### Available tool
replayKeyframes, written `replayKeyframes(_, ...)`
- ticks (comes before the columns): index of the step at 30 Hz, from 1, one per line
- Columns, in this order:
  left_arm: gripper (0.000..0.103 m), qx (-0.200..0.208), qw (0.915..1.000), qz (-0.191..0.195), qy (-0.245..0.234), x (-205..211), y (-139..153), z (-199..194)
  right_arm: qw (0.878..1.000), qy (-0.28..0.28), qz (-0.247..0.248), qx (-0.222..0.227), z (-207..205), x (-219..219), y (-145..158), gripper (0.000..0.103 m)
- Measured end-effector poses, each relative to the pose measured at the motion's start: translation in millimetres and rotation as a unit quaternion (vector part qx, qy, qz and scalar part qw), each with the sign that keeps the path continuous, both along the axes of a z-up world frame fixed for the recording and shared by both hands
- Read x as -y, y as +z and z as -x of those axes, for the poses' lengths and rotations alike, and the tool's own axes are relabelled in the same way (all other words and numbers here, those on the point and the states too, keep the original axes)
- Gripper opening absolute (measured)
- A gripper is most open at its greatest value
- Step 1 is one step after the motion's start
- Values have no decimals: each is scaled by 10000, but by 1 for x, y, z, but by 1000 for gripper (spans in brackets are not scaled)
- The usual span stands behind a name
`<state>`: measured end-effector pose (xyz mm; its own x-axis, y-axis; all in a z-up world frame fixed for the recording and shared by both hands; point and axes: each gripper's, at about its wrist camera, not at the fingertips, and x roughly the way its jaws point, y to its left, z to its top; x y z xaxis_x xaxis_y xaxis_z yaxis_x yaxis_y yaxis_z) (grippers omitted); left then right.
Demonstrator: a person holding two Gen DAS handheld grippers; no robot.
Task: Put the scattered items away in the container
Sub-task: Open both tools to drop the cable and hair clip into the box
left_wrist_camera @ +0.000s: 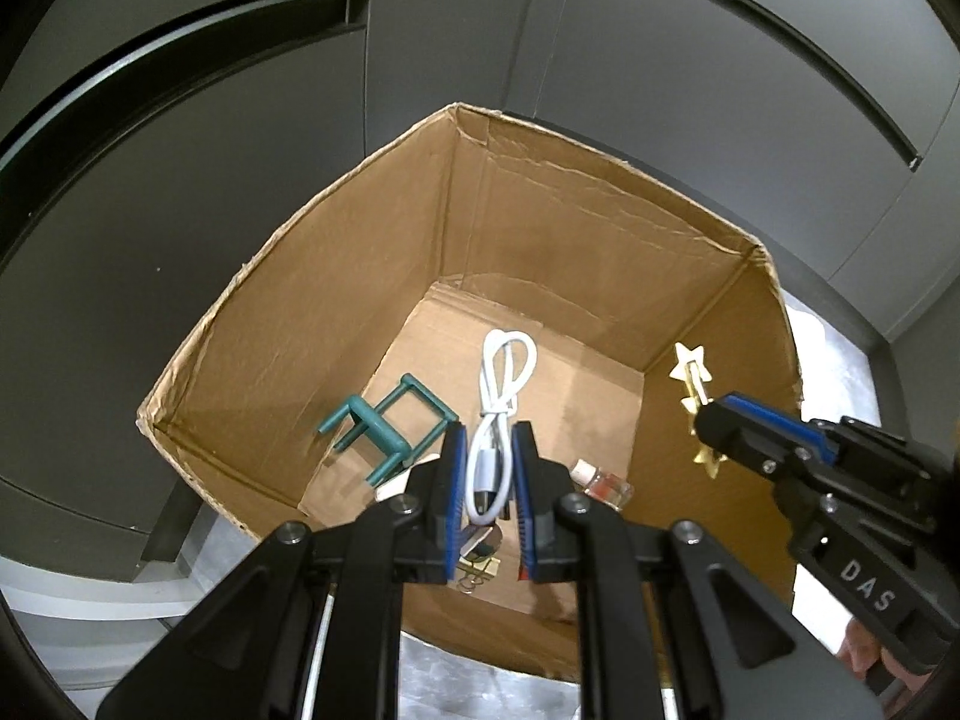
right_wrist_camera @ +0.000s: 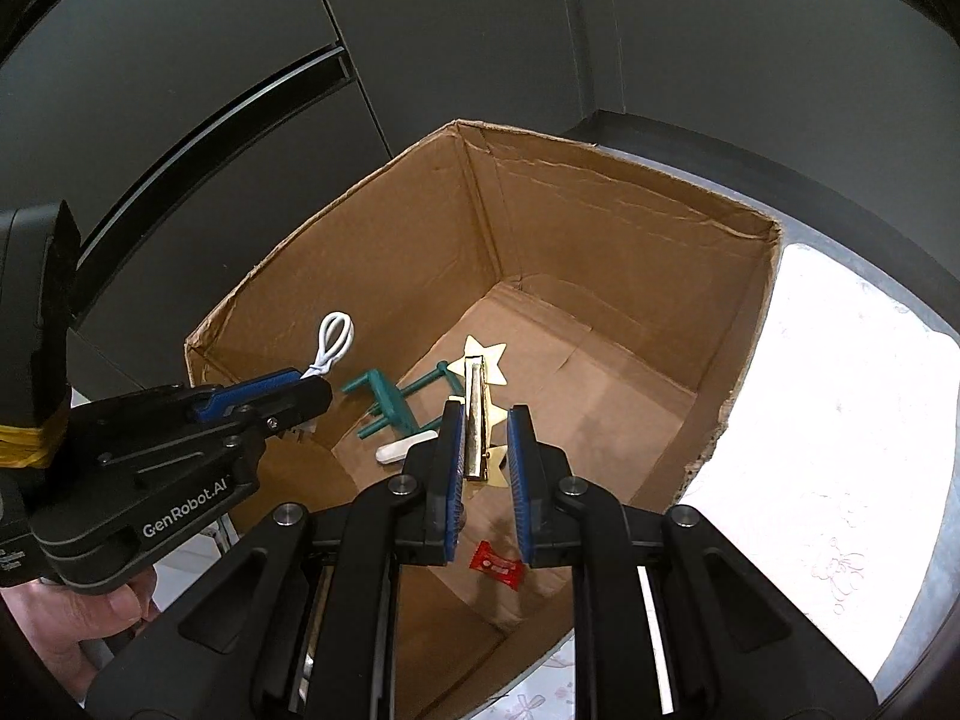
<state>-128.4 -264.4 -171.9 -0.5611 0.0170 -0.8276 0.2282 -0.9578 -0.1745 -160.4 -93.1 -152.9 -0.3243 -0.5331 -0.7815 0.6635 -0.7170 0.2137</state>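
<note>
Dark cabinets behind, cardboard box [left_wrist_camera: 540, 252] holds several items; left gripper [left_wrist_camera: 487, 480] grips white cable [left_wrist_camera: 495, 396], right gripper [right_wrist_camera: 485, 462] grips star clip [right_wrist_camera: 480, 384], both undropped.

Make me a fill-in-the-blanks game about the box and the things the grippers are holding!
1. The left hand-held gripper holds a white ____.
2. The right hand-held gripper holds a gold clip shaped like a ____.
3. Both hang over a brown cardboard ____.
4. The little chair in the box is ____ in colour.

Missing words: cable; star; box; green
</note>
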Motion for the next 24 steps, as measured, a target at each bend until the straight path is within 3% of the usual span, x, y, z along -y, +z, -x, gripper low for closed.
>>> replayKeyframes(15, 17, 78, 9999, -7, -90, -5, -4, 2, 9999, -63, 41, 135, -2, -10, 0, 16)
replayKeyframes(17, 27, 102, 9999, 53, -82, -6, -4, 3, 9998, -101, 55, 158, -1, -11, -1, 16)
replayKeyframes(20, 55, 99, 9999, 8, -60, -4, -5, 2, 9999, -114, 28, 127, -1, -11, -1, 16)
replayKeyframes(24, 57, 77, 10000, 9, -44, -5, -5, 2, 9998, -159, 39, 87, -1, -12, 1, 33)
